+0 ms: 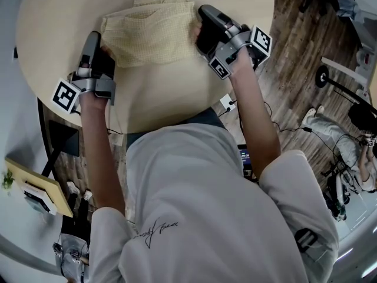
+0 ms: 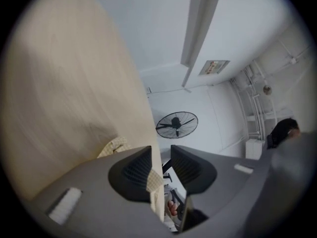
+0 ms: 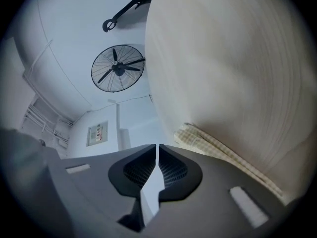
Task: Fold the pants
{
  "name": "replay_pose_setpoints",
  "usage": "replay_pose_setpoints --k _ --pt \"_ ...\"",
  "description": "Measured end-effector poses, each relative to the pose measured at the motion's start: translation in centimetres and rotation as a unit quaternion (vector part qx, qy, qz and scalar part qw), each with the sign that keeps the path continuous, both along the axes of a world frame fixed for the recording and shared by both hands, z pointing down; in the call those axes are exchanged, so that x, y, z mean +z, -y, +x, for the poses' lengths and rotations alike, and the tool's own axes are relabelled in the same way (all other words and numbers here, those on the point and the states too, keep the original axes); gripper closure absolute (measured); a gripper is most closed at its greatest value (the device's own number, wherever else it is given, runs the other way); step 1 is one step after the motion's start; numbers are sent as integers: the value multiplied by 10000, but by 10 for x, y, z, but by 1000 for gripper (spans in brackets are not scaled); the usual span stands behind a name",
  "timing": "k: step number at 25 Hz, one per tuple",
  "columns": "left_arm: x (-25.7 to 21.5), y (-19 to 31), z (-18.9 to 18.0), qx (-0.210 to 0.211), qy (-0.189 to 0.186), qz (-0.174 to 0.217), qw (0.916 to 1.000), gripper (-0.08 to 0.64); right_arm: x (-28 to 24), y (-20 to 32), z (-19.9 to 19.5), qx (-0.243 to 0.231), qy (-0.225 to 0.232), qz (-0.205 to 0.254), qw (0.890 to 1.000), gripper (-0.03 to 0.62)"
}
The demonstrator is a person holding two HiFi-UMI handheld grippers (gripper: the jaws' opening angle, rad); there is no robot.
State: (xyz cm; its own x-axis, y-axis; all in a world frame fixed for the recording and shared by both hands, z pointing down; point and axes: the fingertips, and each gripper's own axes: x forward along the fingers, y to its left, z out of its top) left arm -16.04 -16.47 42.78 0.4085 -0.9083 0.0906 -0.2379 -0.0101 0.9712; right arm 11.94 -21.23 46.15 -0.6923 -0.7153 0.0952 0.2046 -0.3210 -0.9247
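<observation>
The yellow checked pants (image 1: 153, 31) lie folded on the round wooden table (image 1: 165, 99), toward its far side. My left gripper (image 1: 97, 40) is at the pants' left edge. In the left gripper view its jaws (image 2: 166, 165) stand apart, with a strip of the checked cloth (image 2: 154, 182) hanging between them against the left pad; more cloth (image 2: 115, 145) shows past that jaw on the table (image 2: 74, 83). My right gripper (image 1: 201, 15) is at the pants' right edge. Its jaws (image 3: 157, 162) are nearly together with nothing between them, and the pants' edge (image 3: 223, 150) lies just to their right.
A standing fan (image 2: 176, 124) (image 3: 117, 68) stands by the white wall beyond the table. On the wooden floor to the right are cables, a white power strip (image 1: 227, 104) and black equipment (image 1: 336, 84), and a person (image 1: 330, 131) lies there.
</observation>
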Motion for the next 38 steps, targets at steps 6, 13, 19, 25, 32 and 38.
replay_pose_setpoints --k 6,13,19,25,32,38 --pt "-9 -16 13 349 558 121 9978 448 -10 -16 -2 -425 -440 396 9973 592" --pt "-20 -22 24 528 1018 181 9932 491 -26 -24 -9 -845 -865 841 9891 592" --pt "-30 -33 31 607 1418 256 9877 502 -36 -34 -10 -1140 -1328 1200 9772 592" --pt "-38 -41 28 613 1648 283 9840 502 -44 -41 -12 -1359 -1679 1415 9661 592" --pt "-52 -66 23 500 1810 327 9817 503 -60 -65 -14 -1672 -2216 1810 9435 592" --pt "-62 -84 30 519 2114 357 9754 503 -79 -78 -16 -1868 -2735 2320 9146 592"
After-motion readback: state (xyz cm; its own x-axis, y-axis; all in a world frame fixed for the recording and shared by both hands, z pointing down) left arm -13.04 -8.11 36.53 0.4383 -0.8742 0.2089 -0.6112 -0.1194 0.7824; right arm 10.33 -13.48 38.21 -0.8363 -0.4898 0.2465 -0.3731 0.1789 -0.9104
